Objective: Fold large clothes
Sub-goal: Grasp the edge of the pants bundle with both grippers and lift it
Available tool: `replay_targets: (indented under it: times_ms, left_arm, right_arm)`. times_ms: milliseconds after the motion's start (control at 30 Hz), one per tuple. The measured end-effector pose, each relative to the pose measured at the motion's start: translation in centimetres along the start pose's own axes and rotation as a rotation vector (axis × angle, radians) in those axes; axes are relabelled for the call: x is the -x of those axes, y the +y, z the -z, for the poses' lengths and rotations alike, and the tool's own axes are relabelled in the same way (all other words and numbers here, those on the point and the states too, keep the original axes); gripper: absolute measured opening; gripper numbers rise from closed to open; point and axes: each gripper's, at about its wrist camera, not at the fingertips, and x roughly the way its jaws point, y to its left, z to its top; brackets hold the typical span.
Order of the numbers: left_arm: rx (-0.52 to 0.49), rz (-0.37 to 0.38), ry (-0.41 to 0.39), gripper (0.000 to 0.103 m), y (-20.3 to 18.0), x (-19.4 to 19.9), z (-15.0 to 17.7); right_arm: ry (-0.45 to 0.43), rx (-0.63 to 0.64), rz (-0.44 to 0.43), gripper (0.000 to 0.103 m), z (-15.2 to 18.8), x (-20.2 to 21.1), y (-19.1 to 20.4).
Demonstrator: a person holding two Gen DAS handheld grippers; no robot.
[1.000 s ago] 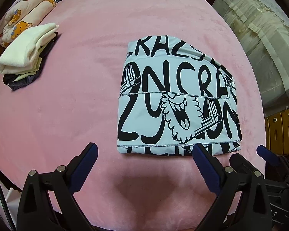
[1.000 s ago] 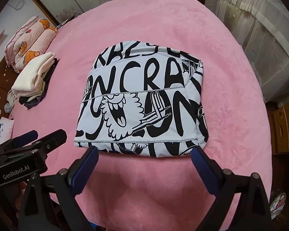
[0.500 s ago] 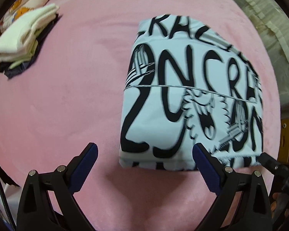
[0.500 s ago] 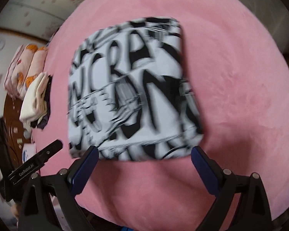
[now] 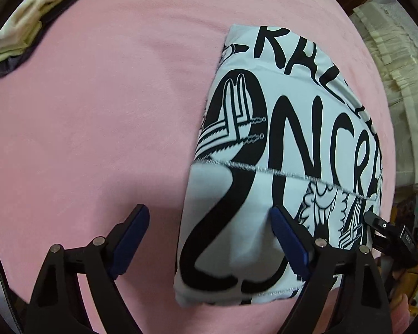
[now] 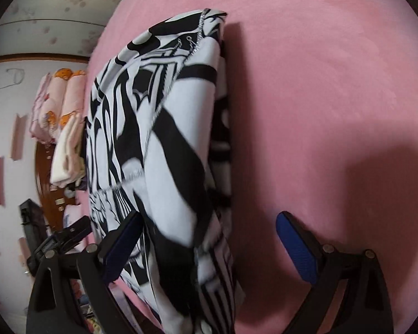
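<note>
A folded white garment with bold black lettering (image 5: 278,167) lies on the pink bed cover (image 5: 97,111). My left gripper (image 5: 209,242) is open, straddling the garment's near left edge. My right gripper (image 6: 209,239) is open, straddling the garment's near right edge (image 6: 181,167), low over the bed. The right gripper's body shows at the right in the left wrist view (image 5: 390,236), and the left gripper's body shows at the lower left in the right wrist view (image 6: 61,239).
A stack of folded cream and dark clothes (image 5: 33,19) lies at the far left of the bed; it also shows in the right wrist view (image 6: 67,156). Pink bear-print bedding (image 6: 61,100) sits behind it. Pale curtains (image 5: 395,55) hang at the right.
Both grippers have dropped low and moved forward to the garment's two near sides, the left to its left edge, the right tilting to its right edge. Both stay open.
</note>
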Motion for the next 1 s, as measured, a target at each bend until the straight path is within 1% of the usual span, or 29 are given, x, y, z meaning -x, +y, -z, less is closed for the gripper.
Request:
replay_targets:
  times_ms: [67,133,167,233,333,400,433,467,533,600,633,667,700,733,767,833,867,900,933,1000]
  left_arm:
    - [-0.006,0.049,-0.015,0.087,0.2,-0.1,-0.7]
    - [-0.005,0.101,-0.022,0.076,0.6,-0.5,-1.5]
    - [0.0,0.138,-0.022,0.076,0.8,-0.8,-1.9]
    - [0.006,0.182,-0.032,0.075,1.2,-1.4,-2.7]
    - [-0.009,0.201,-0.049,0.075,1.3,-2.1,-3.6]
    - [-0.003,0.225,-0.048,0.075,1.4,-2.6,-4.1]
    - [0.007,0.244,-0.046,0.075,1.5,-3.0,-4.5]
    - [0.016,0.247,-0.045,0.075,1.4,-3.0,-4.5]
    - [0.035,0.258,-0.042,0.075,1.2,-3.5,-4.8]
    - [0.058,0.284,-0.043,0.075,1.5,-4.0,-5.3]
    - [0.071,0.296,-0.045,0.073,1.6,-4.3,-5.4]
    - [0.079,0.3,-0.045,0.07,1.8,-4.6,-5.5]
    - [0.083,0.29,-0.053,0.066,1.8,-4.5,-5.4]
    - [0.076,0.276,-0.065,0.06,1.6,-4.3,-5.2]
    - [0.071,0.262,-0.088,0.057,1.3,-3.9,-4.9]
    - [0.078,0.248,-0.12,0.048,0.9,-3.3,-4.4]
    - [0.086,0.246,-0.132,0.047,0.7,-3.0,-4.2]
    - [0.096,0.245,-0.139,0.045,0.5,-2.7,-3.9]
    - [0.095,0.238,-0.142,0.043,0.1,-2.3,-3.9]
    - [0.068,0.221,-0.154,0.04,-0.8,-1.4,-3.8]
  right_arm:
    - [0.004,0.009,-0.04,0.097,-0.7,-0.5,0.0]
    - [0.023,0.027,-0.065,0.097,-1.4,-1.2,0.1]
    - [0.03,0.037,-0.076,0.097,-1.7,-1.4,0.3]
    - [0.037,0.06,-0.114,0.097,-2.5,-1.7,0.7]
    - [0.043,0.061,-0.166,0.097,-3.7,-2.7,1.4]
    - [0.055,0.073,-0.191,0.092,-4.5,-3.4,2.2]
    - [0.059,0.081,-0.195,0.091,-4.8,-3.5,2.4]
    - [0.066,0.087,-0.191,0.091,-5.1,-3.9,2.8]
    - [0.081,0.105,-0.165,0.089,-5.5,-4.7,3.7]
    - [0.077,0.133,-0.143,0.079,-5.3,-4.7,4.2]
    - [0.072,0.142,-0.137,0.075,-5.2,-4.7,4.3]
    - [0.061,0.149,-0.135,0.07,-5.0,-4.5,4.3]
    - [0.046,0.155,-0.139,0.065,-4.7,-4.3,4.3]
    - [0.033,0.159,-0.141,0.063,-4.5,-4.1,4.3]
    - [0.02,0.162,-0.135,0.061,-4.3,-4.0,4.4]
    - [-0.013,0.193,-0.092,0.056,-3.8,-3.7,5.0]
    - [-0.03,0.205,-0.08,0.052,-3.6,-3.5,5.2]
    - [-0.051,0.218,-0.071,0.045,-3.2,-3.2,5.5]
    - [-0.07,0.23,-0.067,0.041,-2.9,-2.8,5.8]
    - [-0.114,0.275,-0.038,0.032,-2.0,-2.0,6.8]
